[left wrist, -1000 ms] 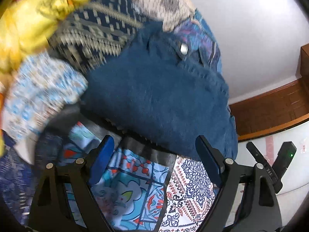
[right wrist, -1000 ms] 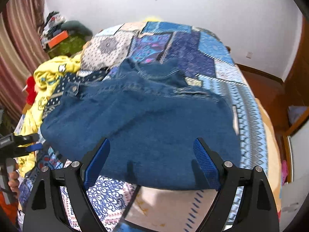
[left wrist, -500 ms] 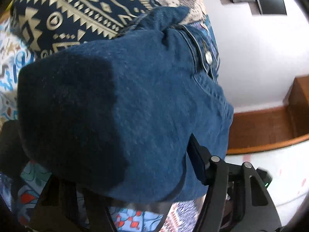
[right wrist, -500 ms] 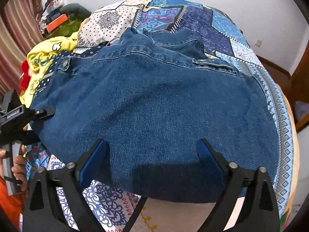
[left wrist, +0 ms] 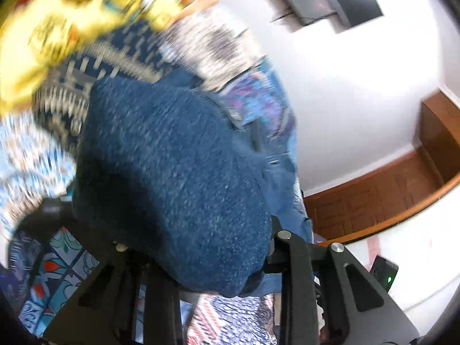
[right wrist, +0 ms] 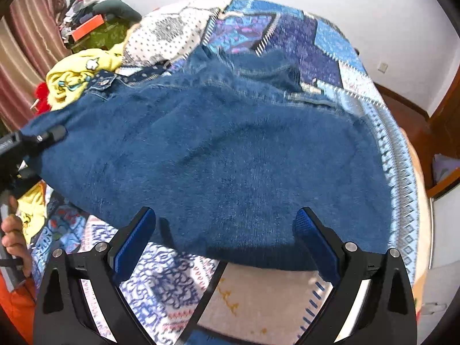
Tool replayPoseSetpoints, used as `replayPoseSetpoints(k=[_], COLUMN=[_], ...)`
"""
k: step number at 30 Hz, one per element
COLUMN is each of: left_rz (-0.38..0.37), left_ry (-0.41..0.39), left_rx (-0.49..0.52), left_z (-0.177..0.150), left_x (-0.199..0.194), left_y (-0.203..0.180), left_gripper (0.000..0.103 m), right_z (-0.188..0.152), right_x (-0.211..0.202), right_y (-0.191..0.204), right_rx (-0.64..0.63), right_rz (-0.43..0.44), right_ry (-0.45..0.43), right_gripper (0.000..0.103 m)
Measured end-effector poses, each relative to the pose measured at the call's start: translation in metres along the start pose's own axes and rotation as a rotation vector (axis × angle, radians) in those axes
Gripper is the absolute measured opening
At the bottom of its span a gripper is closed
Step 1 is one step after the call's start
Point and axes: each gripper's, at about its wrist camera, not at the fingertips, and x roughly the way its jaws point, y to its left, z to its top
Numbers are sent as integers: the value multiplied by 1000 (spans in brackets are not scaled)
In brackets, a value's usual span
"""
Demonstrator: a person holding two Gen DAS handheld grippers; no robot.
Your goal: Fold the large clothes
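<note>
Two grippers on one garment: a large dark-blue denim piece [right wrist: 230,166], spread over the patchwork-patterned bedspread [right wrist: 330,46].

Left gripper [left wrist: 198,261]: denim corner bunched between and over its fingers, fingertips hidden. Whether the jaws are clamped on the cloth cannot be told from this view. A second ago the same jaws stood wide and bare, short of the denim edge; half a second ago the cloth already covered the near finger. Now the left view is motion-blurred and the fabric mounds up ahead of the gripper. Judgement: corner taken, lift under way.

Right gripper [right wrist: 224,241]: jaws spread wide, blue pads [right wrist: 135,241] bare, nothing between them. Denim hem lies just ahead of and between the pads, not touching that I can see. Half a second ago the pads overlapped the hem; now they sit nearer the bare bedspread.

Yellow printed garment [right wrist: 83,77] crumpled far left of the right gripper, beyond the denim.

Meaning: fold starting from the left corner only; right side not yet secured, so the hem may drag unevenly.
</note>
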Motion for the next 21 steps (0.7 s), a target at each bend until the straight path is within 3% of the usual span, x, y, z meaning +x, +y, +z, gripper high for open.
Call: replayPoseSetpoints(k=[5,11,17,21], left_rz=[4,60,112,172], left_ry=[-108,-174,-137,-115], left_rx=[164,237,183,224], left_z=[-4,-16,-17,-21], left_x=[-51,-96,-92,-76], left_y=[-46,-43,-8,-10], left_gripper=[27,27,27,27], right_z=[6,13,10,4], right_x=[-29,-31,19,56], right_y=[20,65,102,108], right_rx=[-38,-131,-224,-222], right_rz=[5,50,71,89], right_ry=[-61,-95,-3,75], right_gripper=[97,98,97,99])
